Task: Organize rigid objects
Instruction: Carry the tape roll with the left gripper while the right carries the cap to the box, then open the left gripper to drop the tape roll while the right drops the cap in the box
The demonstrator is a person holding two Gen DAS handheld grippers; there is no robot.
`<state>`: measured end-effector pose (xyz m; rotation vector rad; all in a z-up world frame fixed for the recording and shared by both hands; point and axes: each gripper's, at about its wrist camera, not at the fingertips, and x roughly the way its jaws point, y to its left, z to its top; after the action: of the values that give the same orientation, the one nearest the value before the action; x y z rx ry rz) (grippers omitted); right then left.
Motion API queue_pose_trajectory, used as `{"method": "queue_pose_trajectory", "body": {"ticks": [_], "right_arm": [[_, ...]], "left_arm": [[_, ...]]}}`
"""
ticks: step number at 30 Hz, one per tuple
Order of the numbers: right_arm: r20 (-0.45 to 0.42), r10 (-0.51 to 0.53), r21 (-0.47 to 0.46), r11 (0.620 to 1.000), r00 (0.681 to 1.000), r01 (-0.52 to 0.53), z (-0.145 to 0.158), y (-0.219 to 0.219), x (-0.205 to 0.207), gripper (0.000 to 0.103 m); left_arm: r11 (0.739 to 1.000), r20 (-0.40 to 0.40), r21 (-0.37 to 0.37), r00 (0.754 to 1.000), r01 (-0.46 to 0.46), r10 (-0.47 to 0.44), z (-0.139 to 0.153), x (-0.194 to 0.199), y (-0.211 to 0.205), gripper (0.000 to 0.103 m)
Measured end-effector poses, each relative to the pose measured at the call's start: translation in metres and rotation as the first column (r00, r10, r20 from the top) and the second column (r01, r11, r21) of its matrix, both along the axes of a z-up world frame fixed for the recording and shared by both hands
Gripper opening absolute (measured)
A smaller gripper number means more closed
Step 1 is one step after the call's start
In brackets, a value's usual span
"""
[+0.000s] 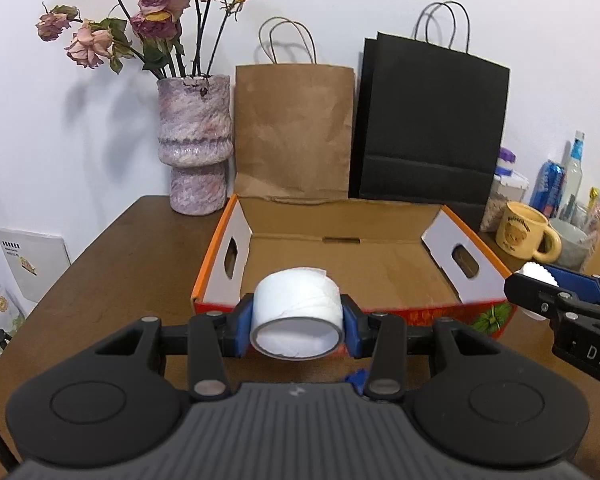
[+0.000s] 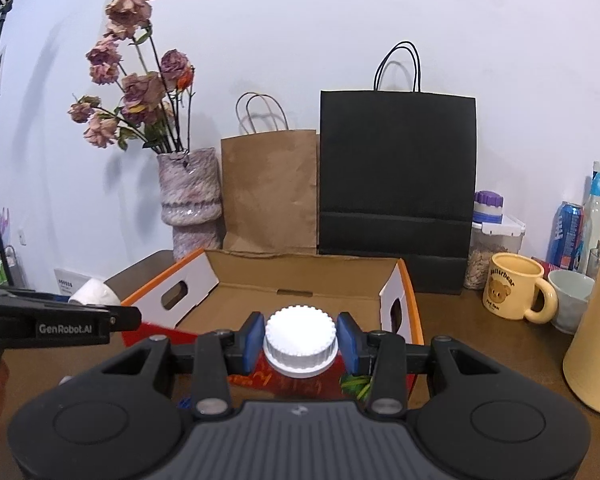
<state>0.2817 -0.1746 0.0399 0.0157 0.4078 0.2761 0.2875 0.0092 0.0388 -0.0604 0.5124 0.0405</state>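
Left tool (image 1: pixel 298 326) pinches a white tape roll (image 1: pixel 297 312), right tool (image 2: pixel 300 342) a ribbed white lid (image 2: pixel 300 340), both held before the empty cardboard box (image 1: pixel 352 264); each should clear the front wall before release.

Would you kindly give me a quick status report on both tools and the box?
Left tool shut on white tape roll. Right tool shut on white ridged lid. Both at near edge of cardboard box, which looks empty; nothing in the way.

A white tape roll (image 1: pixel 298 312) and ridged white lid (image 2: pixel 300 338) hang before the open cardboard box (image 1: pixel 380 264).
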Motion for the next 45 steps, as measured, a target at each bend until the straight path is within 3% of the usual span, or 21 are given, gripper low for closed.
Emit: {"method": "queue_pose_trajectory", "body": {"ticks": [10, 27, 39, 45], "right_arm": [[0.005, 0.004, 0.012, 1.000, 1.000, -0.004, 0.003, 0.007, 0.048, 0.039], [-0.074, 0.000, -0.002, 1.000, 0.997, 0.000, -0.017, 0.017, 0.139, 0.039], [-0.139, -0.002, -0.033, 0.999, 0.990, -0.002, -0.041, 0.022, 0.160, 0.039], [-0.155, 0.001, -0.045, 0.999, 0.988, -0.008, -0.045, 0.022, 0.160, 0.039]], "left_arm": [[1.000, 0.038, -0.017, 0.999, -0.021, 0.022, 0.010, 0.042, -0.006, 0.044], [0.995, -0.014, -0.007, 0.995, -0.102, 0.101, -0.003, 0.122, 0.007, 0.044], [0.992, -0.110, 0.020, 0.986, -0.126, 0.127, -0.026, 0.148, 0.010, 0.044], [0.990, -0.118, 0.034, 0.983, -0.136, 0.139, -0.029, 0.149, 0.010, 0.044]]}}
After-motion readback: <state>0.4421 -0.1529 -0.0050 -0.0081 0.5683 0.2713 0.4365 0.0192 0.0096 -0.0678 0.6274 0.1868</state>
